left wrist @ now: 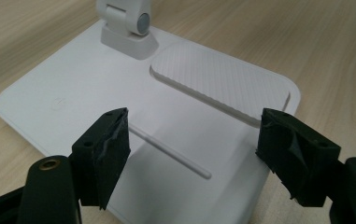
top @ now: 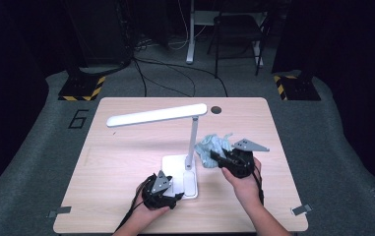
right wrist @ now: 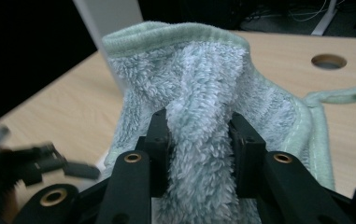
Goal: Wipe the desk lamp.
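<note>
Fingers (right wrist: 161, 140) of the right gripper (right wrist: 199, 154) pinch a bunched green towel (right wrist: 203, 93) beside the lamp's post. Left gripper (left wrist: 194, 144) fingers stand apart, holding nothing, astride the white lamp base (left wrist: 73, 88) on the table (top: 126, 162).

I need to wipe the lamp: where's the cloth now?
The cloth is pinched in the right hand-held gripper, just right of the lamp's post in the high view.
</note>
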`<state>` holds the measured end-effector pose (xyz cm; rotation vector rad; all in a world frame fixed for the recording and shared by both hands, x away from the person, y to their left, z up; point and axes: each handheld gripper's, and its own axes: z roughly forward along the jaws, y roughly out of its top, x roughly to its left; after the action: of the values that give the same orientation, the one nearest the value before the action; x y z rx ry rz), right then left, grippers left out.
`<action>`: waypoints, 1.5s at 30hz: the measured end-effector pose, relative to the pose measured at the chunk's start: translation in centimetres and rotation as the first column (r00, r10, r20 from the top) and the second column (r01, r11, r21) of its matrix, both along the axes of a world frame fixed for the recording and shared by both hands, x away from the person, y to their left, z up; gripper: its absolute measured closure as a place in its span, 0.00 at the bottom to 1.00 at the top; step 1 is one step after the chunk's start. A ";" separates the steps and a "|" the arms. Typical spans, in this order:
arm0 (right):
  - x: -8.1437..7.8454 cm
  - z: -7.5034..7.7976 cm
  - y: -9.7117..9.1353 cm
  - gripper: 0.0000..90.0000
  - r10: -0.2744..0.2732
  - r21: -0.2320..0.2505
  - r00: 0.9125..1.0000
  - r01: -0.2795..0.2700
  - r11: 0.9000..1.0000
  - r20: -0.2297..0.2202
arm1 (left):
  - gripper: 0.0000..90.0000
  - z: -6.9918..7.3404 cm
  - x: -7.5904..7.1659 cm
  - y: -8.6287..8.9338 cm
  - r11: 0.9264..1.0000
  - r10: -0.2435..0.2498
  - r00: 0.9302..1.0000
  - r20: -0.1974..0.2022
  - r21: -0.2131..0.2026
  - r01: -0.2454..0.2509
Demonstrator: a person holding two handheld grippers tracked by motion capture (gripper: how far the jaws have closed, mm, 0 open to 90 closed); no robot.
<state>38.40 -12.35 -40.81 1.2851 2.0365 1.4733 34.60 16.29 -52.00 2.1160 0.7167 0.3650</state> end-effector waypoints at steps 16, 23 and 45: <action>2.4 7.4 0.6 0.73 -0.025 0.046 0.998 0.022 0.999 0.061 | 0.28 -0.5 0.3 0.4 0.999 0.028 1.000 0.011 -0.035 -0.028; 2.5 7.4 1.0 0.72 -0.018 0.038 0.998 0.015 0.999 0.064 | 0.28 -0.4 0.4 0.4 0.999 0.020 1.000 0.005 -0.032 -0.020; 3.4 10.6 0.9 0.72 -0.026 0.128 0.997 0.016 0.992 0.075 | 0.28 -0.6 0.3 0.2 0.997 0.039 0.999 -0.009 -0.064 -0.040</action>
<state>41.80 -11.40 -30.24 1.2730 1.9018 1.6399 34.86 16.44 -52.60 2.0461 0.7656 0.3514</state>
